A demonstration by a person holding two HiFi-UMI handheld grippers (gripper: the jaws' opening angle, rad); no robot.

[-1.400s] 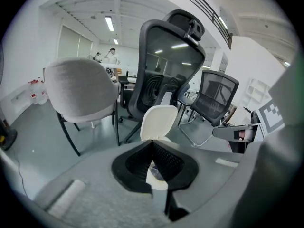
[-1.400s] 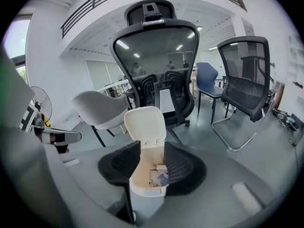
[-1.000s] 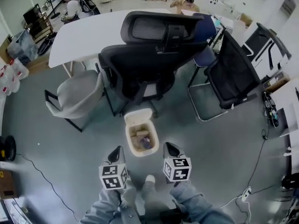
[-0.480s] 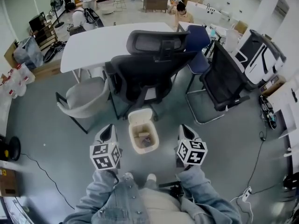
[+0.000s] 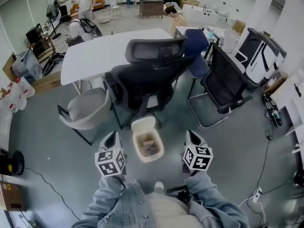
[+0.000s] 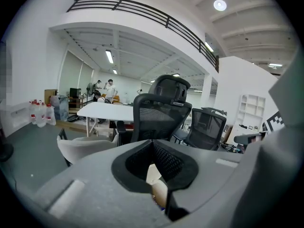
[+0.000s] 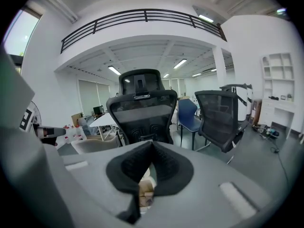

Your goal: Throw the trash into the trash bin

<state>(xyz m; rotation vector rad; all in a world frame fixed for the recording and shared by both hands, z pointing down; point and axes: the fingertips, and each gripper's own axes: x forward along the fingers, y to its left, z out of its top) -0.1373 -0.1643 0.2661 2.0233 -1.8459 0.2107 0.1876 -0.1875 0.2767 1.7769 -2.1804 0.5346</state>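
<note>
A cream trash bin [image 5: 147,139] stands open on the grey floor in front of my knees, with cardboard scraps and other trash [image 5: 149,147] inside. My left gripper [image 5: 111,137] hangs left of the bin and my right gripper [image 5: 191,136] right of it, both held above the floor and apart from the bin. In the left gripper view the left gripper [image 6: 153,142] has its jaws met at the tips with nothing between them, and the bin [image 6: 159,192] shows below. The right gripper [image 7: 152,144] is likewise shut and empty, with the bin [image 7: 144,192] beneath it.
Two black office chairs [image 5: 147,80] stand just behind the bin, with a grey armchair [image 5: 88,109] to the left and a black mesh chair [image 5: 225,87] to the right. A white table [image 5: 102,51] lies beyond. A cable and power strip [image 5: 259,193] run along the floor at right.
Both grippers have risen and spread apart to either side of the bin. The head view has lifted, showing more of the room.
</note>
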